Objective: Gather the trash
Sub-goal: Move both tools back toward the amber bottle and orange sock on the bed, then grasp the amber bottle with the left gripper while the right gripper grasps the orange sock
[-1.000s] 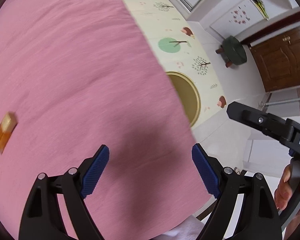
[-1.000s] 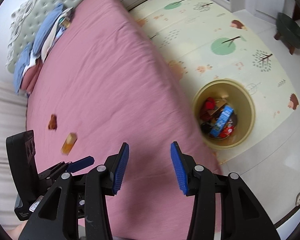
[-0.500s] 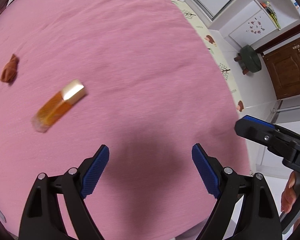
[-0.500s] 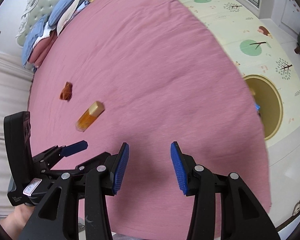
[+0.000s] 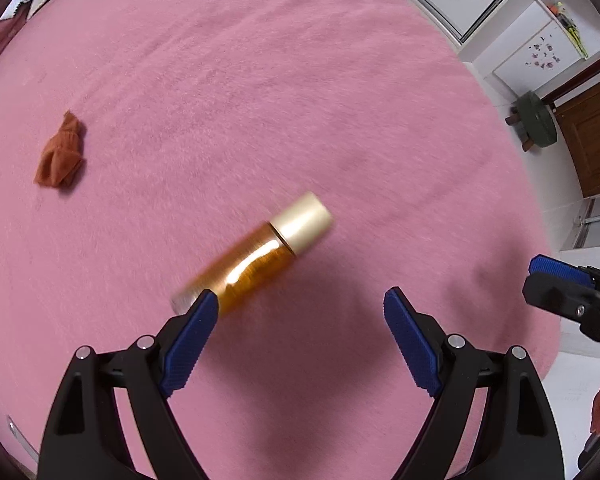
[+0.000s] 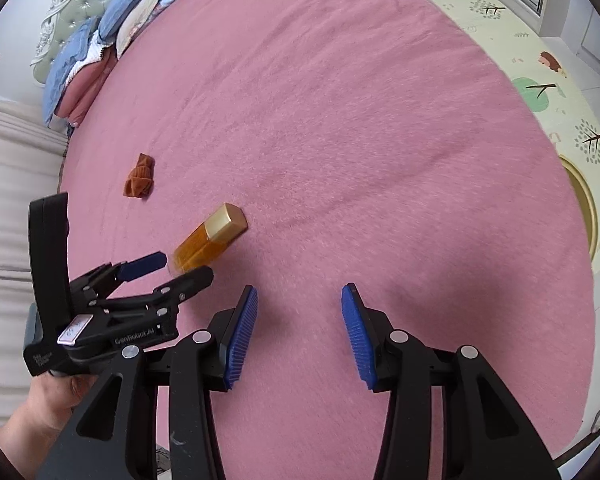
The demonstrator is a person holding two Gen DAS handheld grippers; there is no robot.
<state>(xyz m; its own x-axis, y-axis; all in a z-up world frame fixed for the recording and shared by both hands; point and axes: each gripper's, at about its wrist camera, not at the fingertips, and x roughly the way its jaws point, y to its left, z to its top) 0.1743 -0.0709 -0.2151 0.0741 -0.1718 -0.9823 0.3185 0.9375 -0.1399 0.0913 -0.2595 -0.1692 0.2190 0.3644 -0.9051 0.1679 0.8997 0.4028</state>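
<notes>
Two claws hang released over the bed (image 5: 340,80); the bottle (image 5: 256,256) lies flat at 11 o'clock of the left claw (image 5: 300,300), its base by one pad. To grip well, centre the left claw across the amber body, not the cap, then squeeze; the right claw (image 6: 296,292) should stay clear.

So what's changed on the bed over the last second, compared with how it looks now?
Both hand-held grippers swung away from the bin side of the bed and in over the pink blanket. The left hand-held gripper now hangs open right over the amber bottle; the right hand-held gripper is open beside it. Nothing was grasped. The bottle and the brown scrap lie where they were.
</notes>
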